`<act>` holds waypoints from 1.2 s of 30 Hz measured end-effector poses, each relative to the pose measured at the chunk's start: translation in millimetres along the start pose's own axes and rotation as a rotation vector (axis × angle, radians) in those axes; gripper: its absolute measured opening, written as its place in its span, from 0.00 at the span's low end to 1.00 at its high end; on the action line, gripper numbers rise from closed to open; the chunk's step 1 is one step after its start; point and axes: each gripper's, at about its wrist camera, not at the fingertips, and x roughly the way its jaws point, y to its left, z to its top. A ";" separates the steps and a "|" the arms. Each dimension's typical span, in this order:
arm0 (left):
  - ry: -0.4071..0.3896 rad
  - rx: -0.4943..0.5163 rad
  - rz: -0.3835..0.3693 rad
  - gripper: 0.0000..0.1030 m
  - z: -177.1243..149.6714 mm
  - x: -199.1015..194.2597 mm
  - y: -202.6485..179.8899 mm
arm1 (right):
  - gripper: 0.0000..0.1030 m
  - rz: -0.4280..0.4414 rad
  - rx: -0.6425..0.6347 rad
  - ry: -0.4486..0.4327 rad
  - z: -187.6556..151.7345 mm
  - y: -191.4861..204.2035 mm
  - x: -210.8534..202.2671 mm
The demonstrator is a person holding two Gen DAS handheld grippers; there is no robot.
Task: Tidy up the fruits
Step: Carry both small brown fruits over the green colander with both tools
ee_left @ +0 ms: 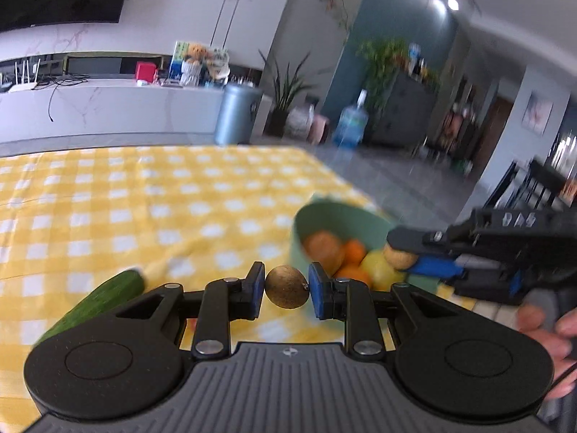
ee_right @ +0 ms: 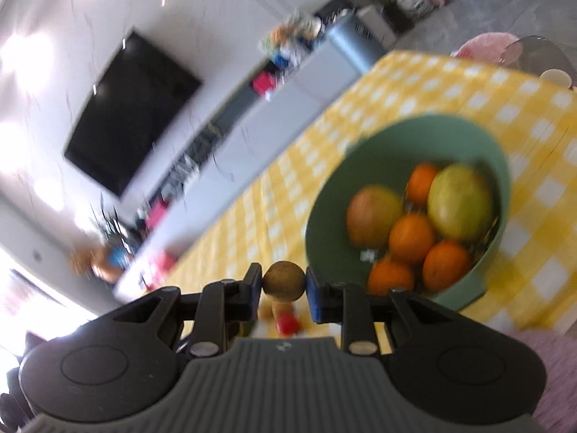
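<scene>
My left gripper (ee_left: 286, 290) is shut on a small round brown fruit (ee_left: 286, 291), held above the yellow checked tablecloth (ee_left: 144, 209). My right gripper (ee_right: 283, 287) is shut on a second small brown fruit (ee_right: 283, 281); in the left wrist view that fruit (ee_left: 398, 255) and the right gripper (ee_left: 404, 258) hang at the near right rim of the green bowl (ee_left: 339, 216). The green bowl (ee_right: 324, 216) holds several oranges (ee_right: 411, 238), a reddish-yellow fruit (ee_right: 373, 216) and a yellow-green fruit (ee_right: 459, 205). A green cucumber (ee_left: 97, 301) lies on the cloth at the left.
A red item (ee_right: 286, 323) and small yellowish pieces lie on the cloth under the right gripper. A pink seat (ee_right: 483, 45) and a glass (ee_right: 555, 75) sit past the table's far corner. A hand (ee_left: 551, 328) grips the right tool. Beyond the table's far edge are a counter and a grey bin (ee_left: 236, 113).
</scene>
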 end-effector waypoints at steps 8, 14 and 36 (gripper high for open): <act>0.007 -0.035 -0.056 0.28 15.4 34.6 -10.6 | 0.22 0.009 0.153 0.036 13.7 -35.3 30.4; 0.038 -0.040 -0.074 0.28 3.5 53.4 -12.1 | 0.22 -0.048 0.144 0.042 14.8 -36.6 51.3; 0.119 -0.002 -0.194 0.28 -13.7 72.5 -55.5 | 0.62 -0.088 0.205 -0.289 16.3 -60.1 -21.6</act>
